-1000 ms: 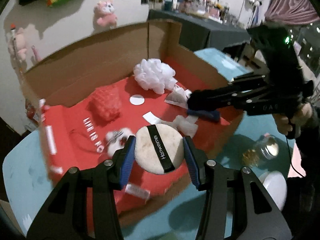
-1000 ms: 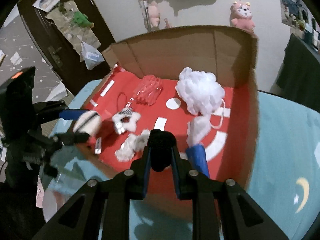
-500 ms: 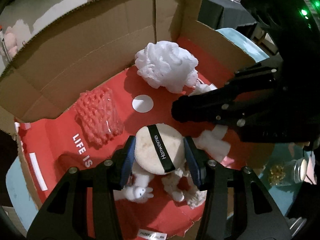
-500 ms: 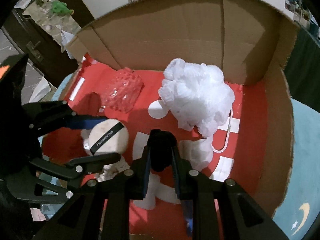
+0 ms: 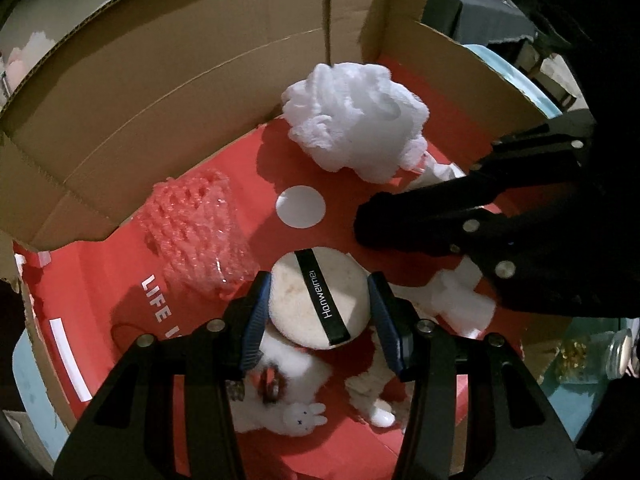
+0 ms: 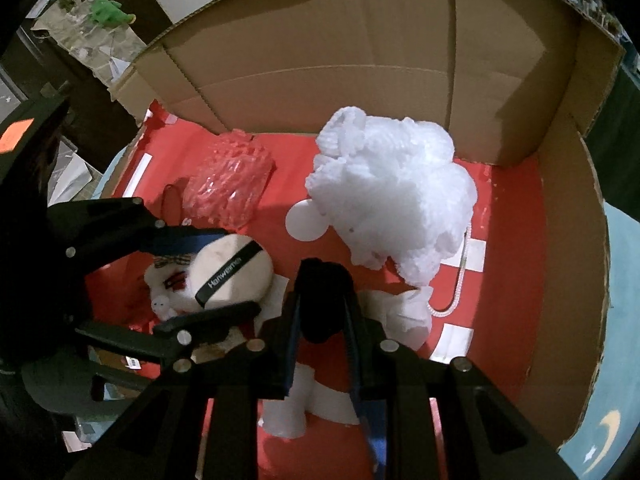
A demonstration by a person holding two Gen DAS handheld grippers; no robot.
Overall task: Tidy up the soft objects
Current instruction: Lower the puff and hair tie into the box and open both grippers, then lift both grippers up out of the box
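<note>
Tilting steeply boxward: left gripper [image 5: 319, 304] pinching powder puff [image 5: 318, 297], right gripper [image 6: 322, 300] clamping black object [image 6: 325, 300].

A glass jar [image 5: 588, 354] with gold bits inside is standing on the blue tabletop [image 5: 568, 400] beside the box. A green toy [image 6: 109, 11] is lying on papers [image 6: 86, 46] in the background. A dark-covered table [image 5: 476, 16] is standing further back, holding small clutter.

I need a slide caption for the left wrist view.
Left tongs grip a round powder puff over the red-lined cardboard box.
</note>
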